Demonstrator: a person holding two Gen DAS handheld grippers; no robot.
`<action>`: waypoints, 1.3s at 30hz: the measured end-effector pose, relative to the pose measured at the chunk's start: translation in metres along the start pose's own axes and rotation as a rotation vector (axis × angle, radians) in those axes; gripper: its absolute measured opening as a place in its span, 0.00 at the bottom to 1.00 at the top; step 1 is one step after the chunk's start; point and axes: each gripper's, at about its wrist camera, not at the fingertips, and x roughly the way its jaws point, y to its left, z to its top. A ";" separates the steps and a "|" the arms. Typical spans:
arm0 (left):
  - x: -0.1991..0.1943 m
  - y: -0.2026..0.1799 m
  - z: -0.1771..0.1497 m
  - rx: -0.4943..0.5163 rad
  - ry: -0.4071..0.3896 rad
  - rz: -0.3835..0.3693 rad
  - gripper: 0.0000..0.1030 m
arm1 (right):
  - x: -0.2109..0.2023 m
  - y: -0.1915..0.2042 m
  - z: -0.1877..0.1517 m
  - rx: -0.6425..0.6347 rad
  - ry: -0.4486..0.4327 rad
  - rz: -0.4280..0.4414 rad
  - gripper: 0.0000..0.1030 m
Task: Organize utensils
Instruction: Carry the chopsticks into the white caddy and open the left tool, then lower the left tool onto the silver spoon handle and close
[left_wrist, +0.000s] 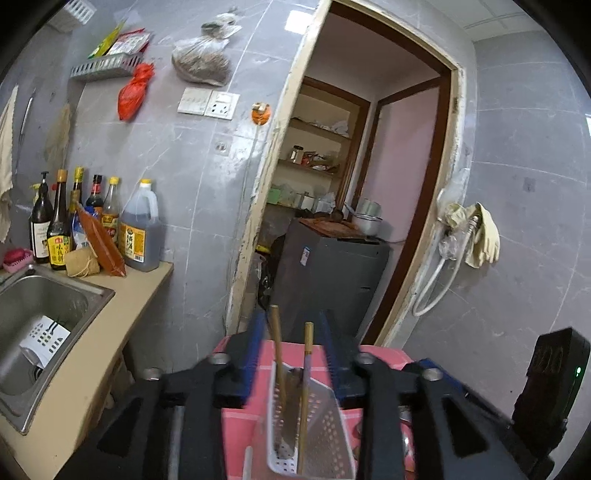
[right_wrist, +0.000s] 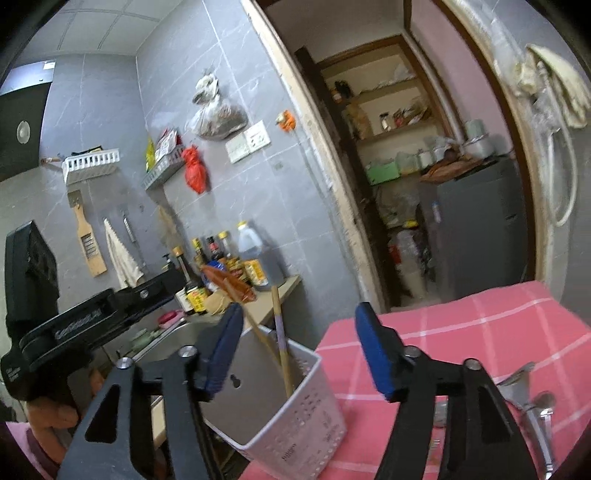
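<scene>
Right wrist view showed the right hand-held gripper (right_wrist: 299, 332) standing wide and empty beside the white holder (right_wrist: 295, 417) with chopsticks (right_wrist: 282, 347) in, so spoons (right_wrist: 532, 402) likely came next.

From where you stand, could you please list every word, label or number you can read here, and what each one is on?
No text here can be read with confidence.
Bottle labels beside the sink: Chinese characters, too blurred to read.
Oil jug label: blurred.
White utensil holder: small print low on its side, too small to read.
Left gripper body: embossed lettering, not legible.
Refrigerator sticker: too small to read.
</scene>
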 end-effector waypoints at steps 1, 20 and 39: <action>-0.005 -0.003 0.000 -0.004 -0.008 -0.007 0.40 | -0.008 -0.001 0.003 -0.007 -0.013 -0.018 0.65; -0.069 -0.079 -0.028 0.133 0.006 0.037 0.98 | -0.143 -0.028 0.046 -0.143 -0.074 -0.287 0.99; -0.074 -0.134 -0.091 0.176 0.115 0.009 0.99 | -0.210 -0.074 0.027 -0.176 -0.055 -0.393 0.99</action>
